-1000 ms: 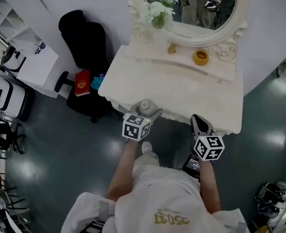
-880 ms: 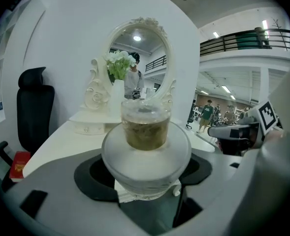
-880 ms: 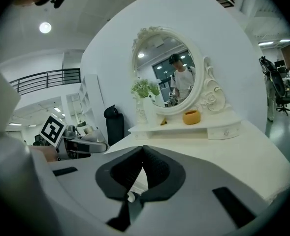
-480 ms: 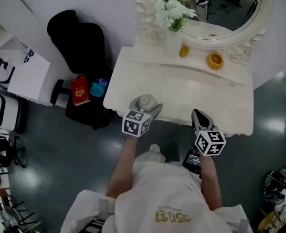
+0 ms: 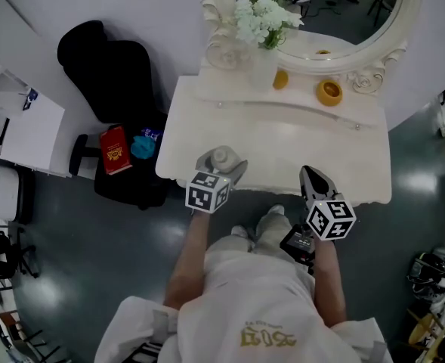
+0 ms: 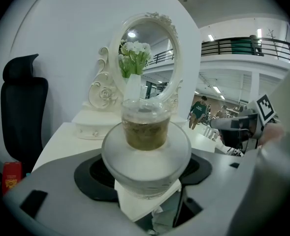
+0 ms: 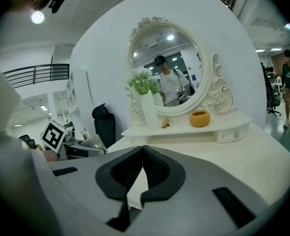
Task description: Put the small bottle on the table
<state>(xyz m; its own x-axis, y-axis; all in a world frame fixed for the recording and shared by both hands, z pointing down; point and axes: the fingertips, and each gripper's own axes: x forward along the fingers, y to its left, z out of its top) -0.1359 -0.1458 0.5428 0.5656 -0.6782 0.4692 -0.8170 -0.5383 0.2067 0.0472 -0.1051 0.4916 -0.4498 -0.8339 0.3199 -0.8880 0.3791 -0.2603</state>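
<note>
Small bottle (image 6: 145, 146) is clamped in the left tongs (image 5: 220, 166), between the two dark pads. The jaws are kept fairly wide by its round, frosted body. Brownish contents are seen in the clear, narrower part that points away from the tongs.

In the head view the bottle is placed over the front left edge of the white counter (image 5: 282, 138). Whether it touches the surface cannot be told.

Right tongs (image 7: 141, 154): jaws are brought together at the tips, with nothing gripped. They are held over the counter's front edge to the right, well apart from the bottle.
</note>
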